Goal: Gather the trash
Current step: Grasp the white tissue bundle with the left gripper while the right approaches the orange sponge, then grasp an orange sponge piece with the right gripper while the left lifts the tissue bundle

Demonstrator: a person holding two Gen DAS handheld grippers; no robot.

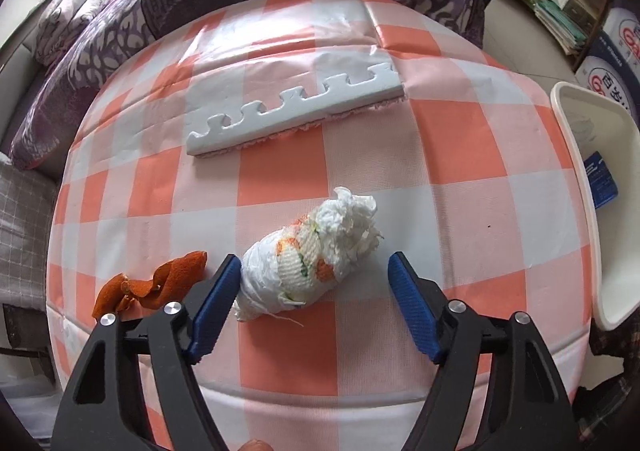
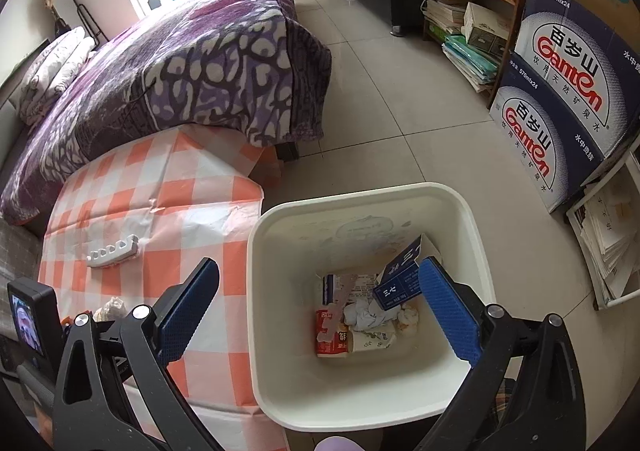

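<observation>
Fingers [image 1: 224, 283] of the left gripper [image 1: 316, 271] spread, not yet clamped: one pad touching the tissue wad [image 1: 312, 251], other clear of it. Wad on the checked desk [image 1: 400, 155], just beside the orange peel [image 1: 148, 285], bin [image 1: 600, 271] beyond. Centre over the wad, then squeeze at its thick middle. Right gripper [image 2: 320, 283] released, empty, above the bin [image 2: 256, 291]

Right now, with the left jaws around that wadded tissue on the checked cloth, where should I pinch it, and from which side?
Take the wadded tissue across its fatter, tightly wrapped lower half, coming down from above. It lies lengthwise, angled up to the right; the upper end is loose and frilly and would likely tear away. The left gripper already straddles it, left pad about touching, right pad apart.
</observation>
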